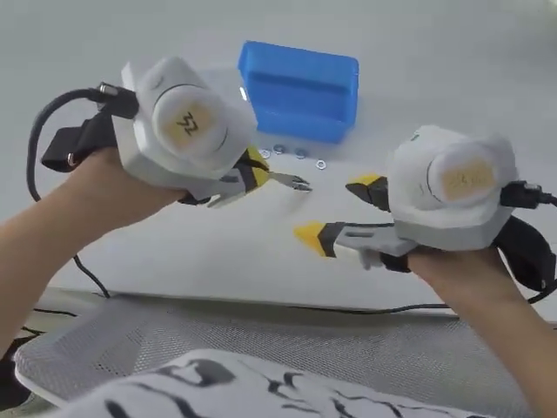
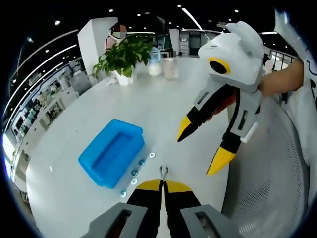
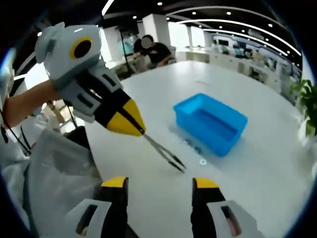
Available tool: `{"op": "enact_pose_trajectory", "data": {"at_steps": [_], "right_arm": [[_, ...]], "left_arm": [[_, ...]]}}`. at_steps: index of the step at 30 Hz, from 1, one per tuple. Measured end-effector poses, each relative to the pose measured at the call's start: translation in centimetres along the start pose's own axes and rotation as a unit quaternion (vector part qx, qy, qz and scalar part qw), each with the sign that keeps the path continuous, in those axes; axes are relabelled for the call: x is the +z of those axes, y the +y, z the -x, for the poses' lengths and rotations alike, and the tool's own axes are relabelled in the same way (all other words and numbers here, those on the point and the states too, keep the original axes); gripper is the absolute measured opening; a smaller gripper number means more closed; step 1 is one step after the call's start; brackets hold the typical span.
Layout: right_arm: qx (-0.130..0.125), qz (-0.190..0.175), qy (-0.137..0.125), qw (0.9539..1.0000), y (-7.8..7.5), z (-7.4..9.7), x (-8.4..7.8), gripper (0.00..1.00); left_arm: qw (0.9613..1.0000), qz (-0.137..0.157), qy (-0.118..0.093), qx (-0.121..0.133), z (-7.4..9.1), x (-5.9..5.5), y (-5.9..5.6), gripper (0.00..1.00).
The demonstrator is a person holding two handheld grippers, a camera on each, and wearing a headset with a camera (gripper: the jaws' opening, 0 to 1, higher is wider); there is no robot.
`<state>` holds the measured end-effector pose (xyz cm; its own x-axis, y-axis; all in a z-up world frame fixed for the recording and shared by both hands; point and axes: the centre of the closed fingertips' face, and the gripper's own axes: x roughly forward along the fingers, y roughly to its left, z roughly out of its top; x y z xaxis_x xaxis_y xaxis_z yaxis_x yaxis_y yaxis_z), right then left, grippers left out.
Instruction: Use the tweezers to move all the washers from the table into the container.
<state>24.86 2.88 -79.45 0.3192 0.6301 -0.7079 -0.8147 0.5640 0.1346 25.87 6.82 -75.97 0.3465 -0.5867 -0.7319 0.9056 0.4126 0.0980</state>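
Tweezers (image 1: 291,181) clamped in left hand-held gripper (image 1: 257,170); right hand-held gripper (image 1: 338,209) spread wide, empty.
Washers (image 1: 300,155) lie on the surface (image 1: 218,252) just ahead of the left hand-held gripper, beside the blue container (image 1: 300,87).

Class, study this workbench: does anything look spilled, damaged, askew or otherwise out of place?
Nothing stands out. The blue rectangular plastic container sits upright on the white table, small metal washers lie in a row beside it, the left gripper grips slim metal tweezers, and the right gripper is open and empty.
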Motion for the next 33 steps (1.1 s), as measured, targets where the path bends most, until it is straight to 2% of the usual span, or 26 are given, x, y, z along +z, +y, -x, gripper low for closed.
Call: {"op": "enact_pose_trajectory", "data": {"at_steps": [1,3,7,11,15,21,27,31,33], "right_arm": [[0.007,0.002,-0.003,1.0,0.1,-0.3,0.3,0.42],[0.04,0.003,-0.012,0.9991,0.7,-1.4,1.2,0.34],[0.069,0.044,-0.009,0.9966,1.2,-3.3,2.1,0.25],[0.084,0.084,0.008,0.9929,1.6,-5.0,2.4,0.19],[0.096,0.088,-0.003,0.9914,2.1,-6.0,3.4,0.1],[0.105,0.09,-0.015,0.9903,2.0,-6.7,4.9,0.07],[0.104,0.087,-0.029,0.9903,1.0,-7.2,6.4,0.08],[0.107,0.071,-0.039,0.9909,0.2,-7.8,7.4,0.08],[0.105,0.075,-0.039,0.9909,-0.3,-8.4,7.8,0.08]], "left_arm": [[1.0,0.002,-0.001,-0.002,0.1,0.1,-0.1,0.0],[1.0,0.005,-0.005,-0.005,0.5,0.2,-0.2,0.0],[0.9999,0.008,-0.005,-0.008,0.7,-0.2,0.3,0.0],[0.9999,0.009,-0.003,-0.013,1.1,-0.4,0.9,0.0],[0.9999,0.0,0.002,-0.012,1.4,-0.1,1.5,0.0],[0.9997,-0.021,-0.001,-0.008,1.6,0.7,2.1,0.0],[0.9991,-0.041,0.005,0.001,1.8,1.0,3.6,0.0],[0.9984,-0.055,0.009,0.009,1.7,0.9,4.7,0.0],[0.9979,-0.063,0.011,0.009,1.6,0.7,5.3,0.0]]}}
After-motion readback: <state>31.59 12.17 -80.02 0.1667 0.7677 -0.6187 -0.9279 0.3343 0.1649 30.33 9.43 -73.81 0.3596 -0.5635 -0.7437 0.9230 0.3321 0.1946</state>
